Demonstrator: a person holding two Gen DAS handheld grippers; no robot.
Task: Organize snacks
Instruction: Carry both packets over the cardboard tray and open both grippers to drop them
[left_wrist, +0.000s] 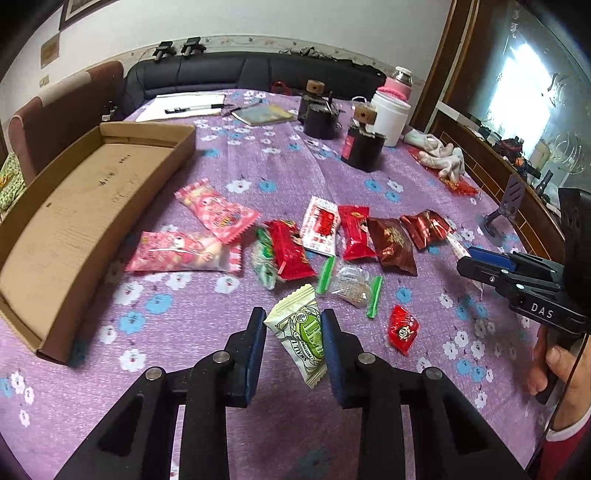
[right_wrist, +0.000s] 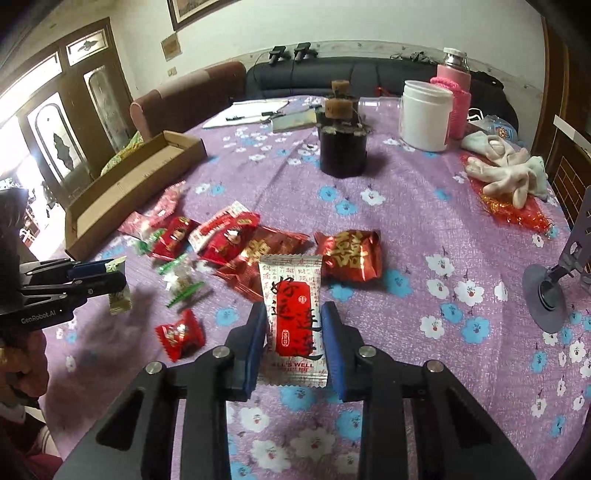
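My left gripper (left_wrist: 293, 325) is shut on a green-and-white snack packet (left_wrist: 300, 334), lifted off the purple flowered cloth. My right gripper (right_wrist: 293, 314) is shut on a white packet with a red label (right_wrist: 290, 295), also held above the cloth. Each gripper shows in the other's view: the right gripper (left_wrist: 466, 260) at the right edge, the left gripper (right_wrist: 112, 275) at the left edge with its packet (right_wrist: 120, 299). Several red, pink and clear-wrapped snacks (left_wrist: 288, 251) lie loose mid-table. An empty cardboard tray (left_wrist: 74, 221) sits to the left.
Dark jars with cork stoppers (right_wrist: 341, 147), a white tub (right_wrist: 424, 116) and a pink-sleeved flask (right_wrist: 456, 88) stand at the back. White gloves (right_wrist: 506, 173) lie at the right, with a grey phone stand (right_wrist: 554, 291) nearer. Papers and pens (left_wrist: 192, 105) lie at the far edge.
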